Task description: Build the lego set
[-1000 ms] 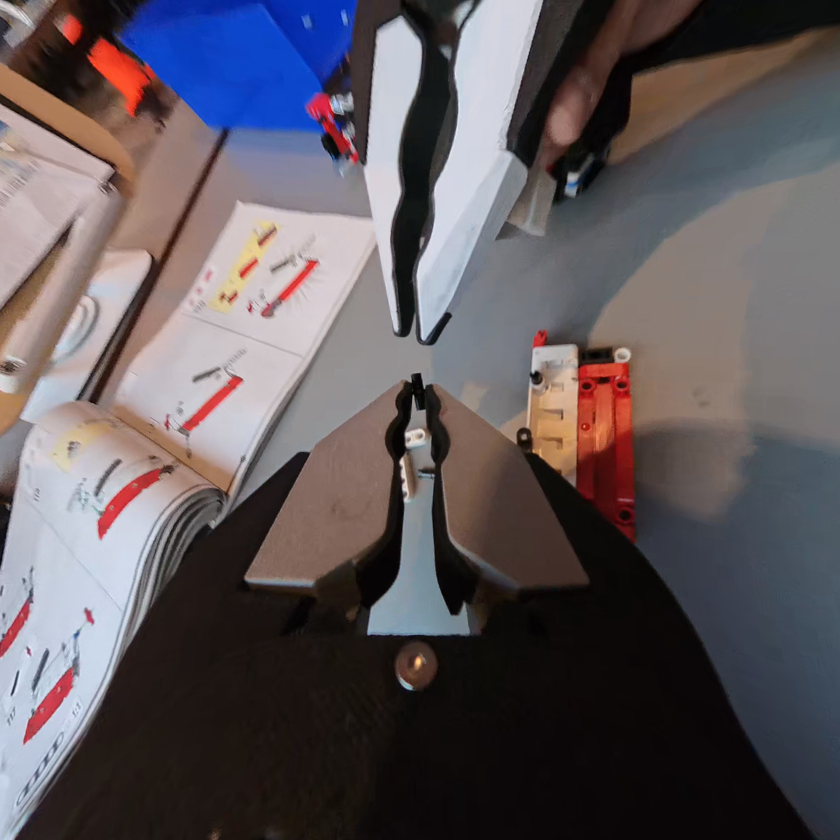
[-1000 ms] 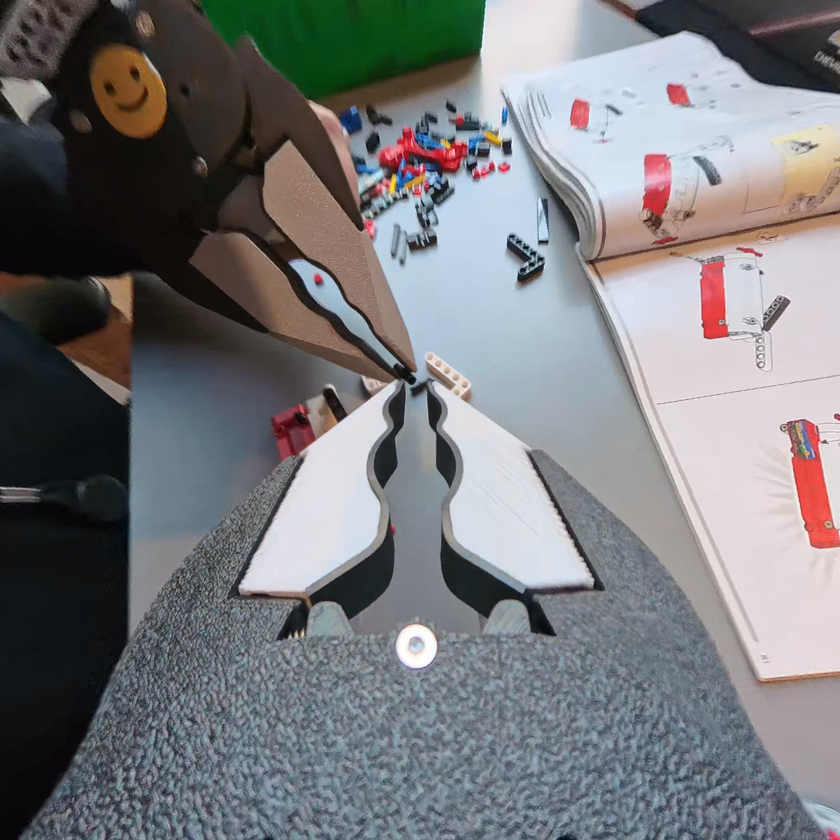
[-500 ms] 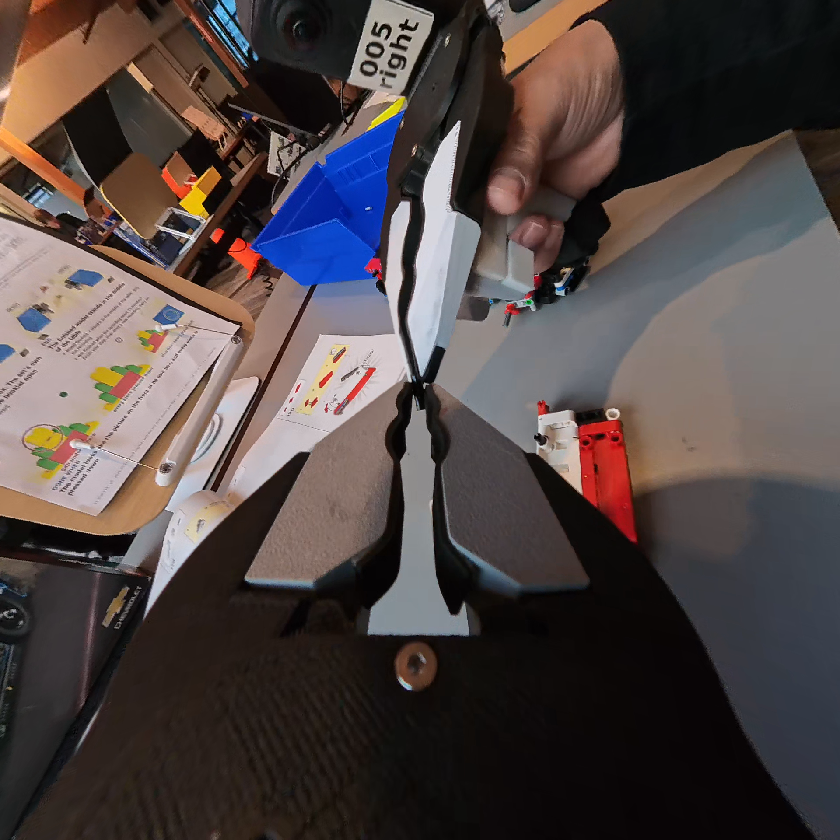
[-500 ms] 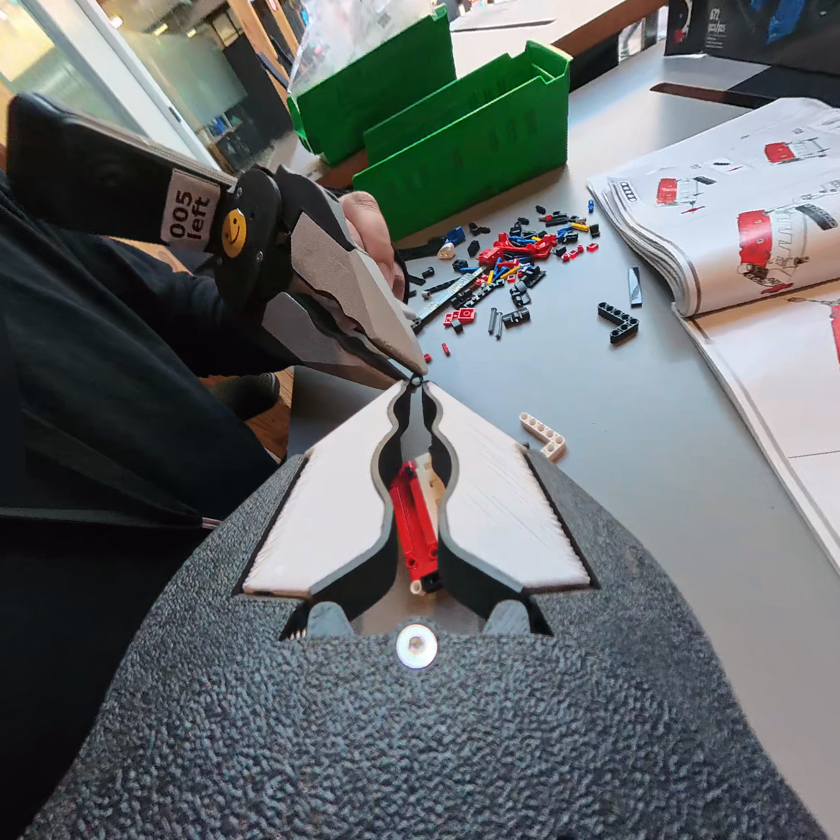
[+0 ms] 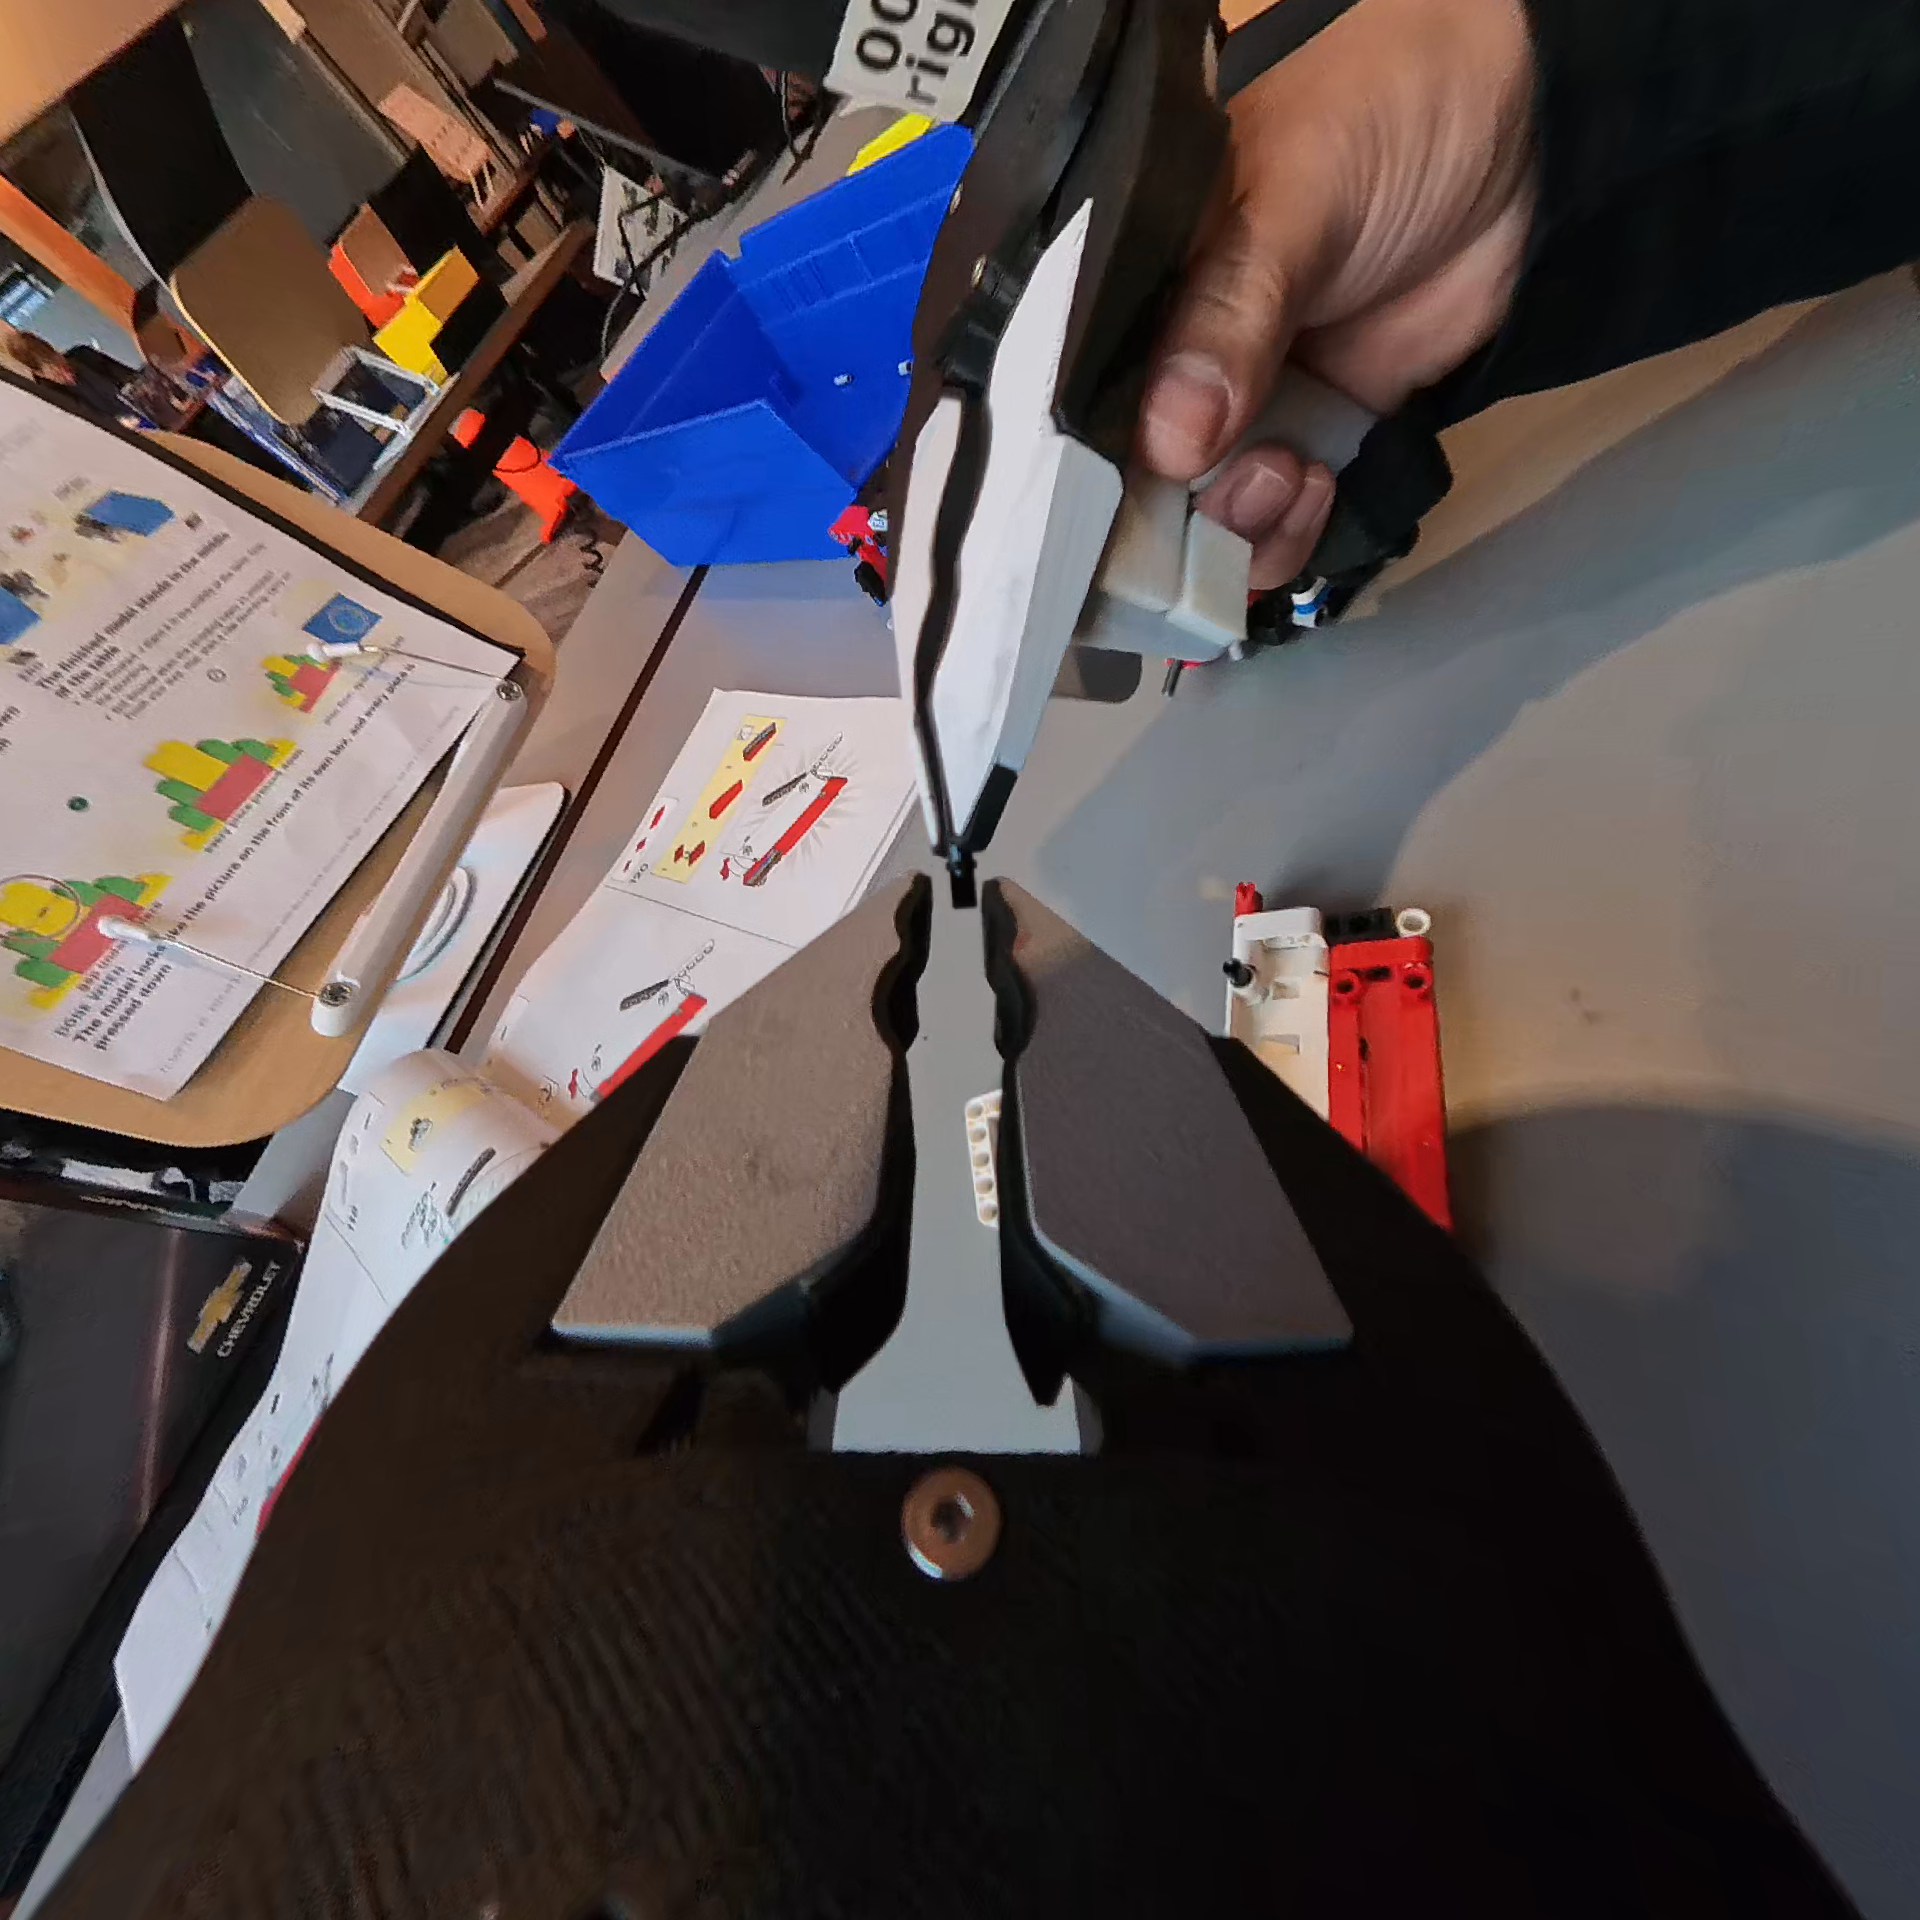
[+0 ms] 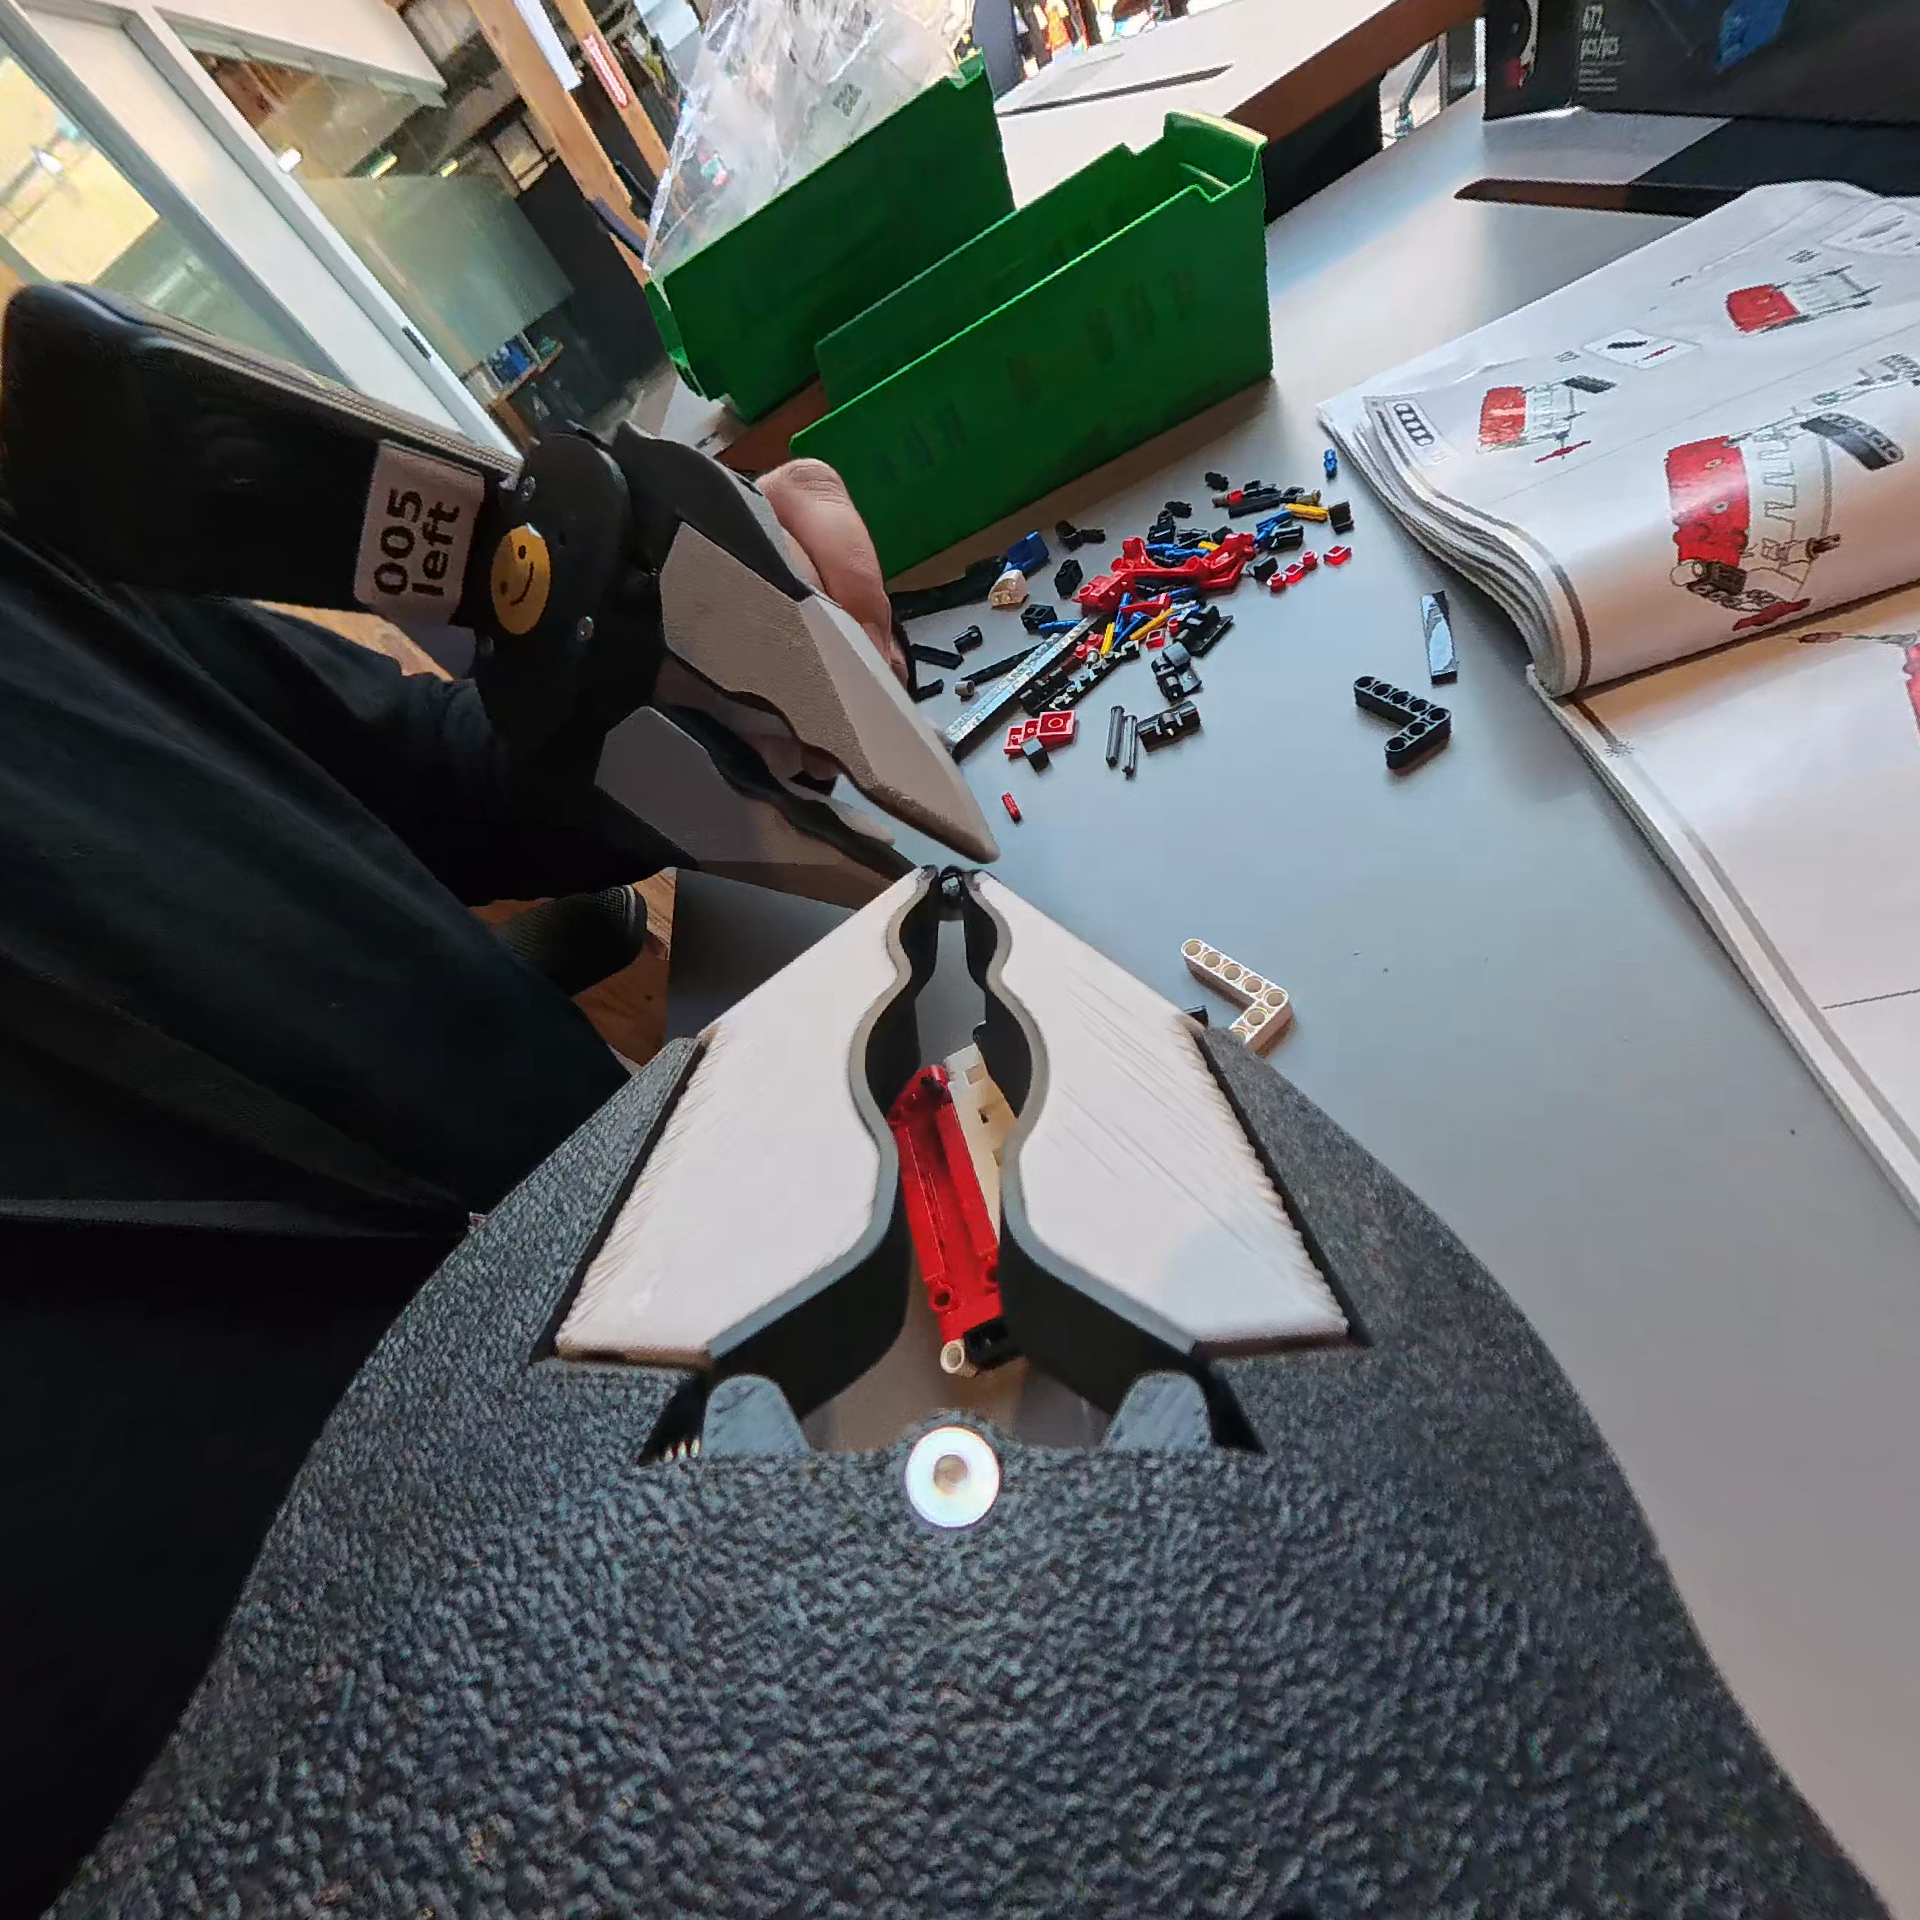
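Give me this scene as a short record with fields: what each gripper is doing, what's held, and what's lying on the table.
right gripper: jaws shut on small black pin
left gripper: jaws open, tips beside the pin, not gripping it
red and white assembly: flat on grey table, under the grippers
white angled beam: lying apart, right of the assembly in the right wrist view
loose parts pile: before the green bins
instruction booklet: open
blue bin: far side

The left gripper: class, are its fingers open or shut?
Open. The left gripper has a clear gap between its dark fingertips; the small black pin sits pinched in the right gripper instead.
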`<state>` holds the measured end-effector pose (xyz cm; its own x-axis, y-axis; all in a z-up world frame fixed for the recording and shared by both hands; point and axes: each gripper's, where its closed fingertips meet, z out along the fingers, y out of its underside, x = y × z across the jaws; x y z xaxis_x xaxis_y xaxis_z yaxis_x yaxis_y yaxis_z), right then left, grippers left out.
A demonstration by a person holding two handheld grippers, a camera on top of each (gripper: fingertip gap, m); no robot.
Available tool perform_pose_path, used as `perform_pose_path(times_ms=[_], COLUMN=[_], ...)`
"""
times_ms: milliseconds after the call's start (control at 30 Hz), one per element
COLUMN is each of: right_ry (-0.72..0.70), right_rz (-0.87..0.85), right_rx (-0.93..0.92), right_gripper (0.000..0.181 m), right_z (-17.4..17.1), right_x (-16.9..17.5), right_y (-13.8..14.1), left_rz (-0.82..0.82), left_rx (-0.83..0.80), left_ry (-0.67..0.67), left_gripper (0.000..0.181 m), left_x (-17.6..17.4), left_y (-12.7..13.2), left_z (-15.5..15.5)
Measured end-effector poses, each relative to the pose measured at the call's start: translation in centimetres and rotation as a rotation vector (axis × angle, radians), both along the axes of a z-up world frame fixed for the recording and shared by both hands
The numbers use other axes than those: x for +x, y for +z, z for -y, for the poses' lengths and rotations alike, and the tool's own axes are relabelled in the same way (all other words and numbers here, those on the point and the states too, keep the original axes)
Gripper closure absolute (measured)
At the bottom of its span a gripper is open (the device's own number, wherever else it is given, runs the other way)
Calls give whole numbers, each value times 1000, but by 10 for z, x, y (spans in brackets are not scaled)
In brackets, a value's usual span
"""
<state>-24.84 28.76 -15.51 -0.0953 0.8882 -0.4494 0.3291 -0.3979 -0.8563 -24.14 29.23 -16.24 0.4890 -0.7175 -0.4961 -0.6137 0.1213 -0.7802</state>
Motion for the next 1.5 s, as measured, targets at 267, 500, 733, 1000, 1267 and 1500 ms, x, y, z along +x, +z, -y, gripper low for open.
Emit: perform_pose_path(times_ms=[267, 500, 733, 1000, 1267, 1500], right_ry=[-18, -44, -10, 45, 131, 154], right_rz=[22, 36, 80, 229, 400, 452], right_rx=[32, 130, 378, 486, 505, 467], right_gripper=[177, 177, 177, 177, 177, 177], right_z=[-1, -4, 0, -3, -8, -11], right_x=[-3, -5, -4, -1, -7, -12], right_y=[-6, -10, -17, -43, -66, -79], left_rz=[-53, -75, 5, 43, 22, 23], left_rx=[-2, 0, -308, -628, -640, -621], left_ry=[30, 44, 16, -1, 7, 7], left_gripper=[180, 180, 166, 159, 173, 173], left_x=[-3, -5, -29, -49, -43, -29], left_y=[-9, -12, -34, -89, -109, -109], left_z=[-3, -5, 11, 29, 22, 11])
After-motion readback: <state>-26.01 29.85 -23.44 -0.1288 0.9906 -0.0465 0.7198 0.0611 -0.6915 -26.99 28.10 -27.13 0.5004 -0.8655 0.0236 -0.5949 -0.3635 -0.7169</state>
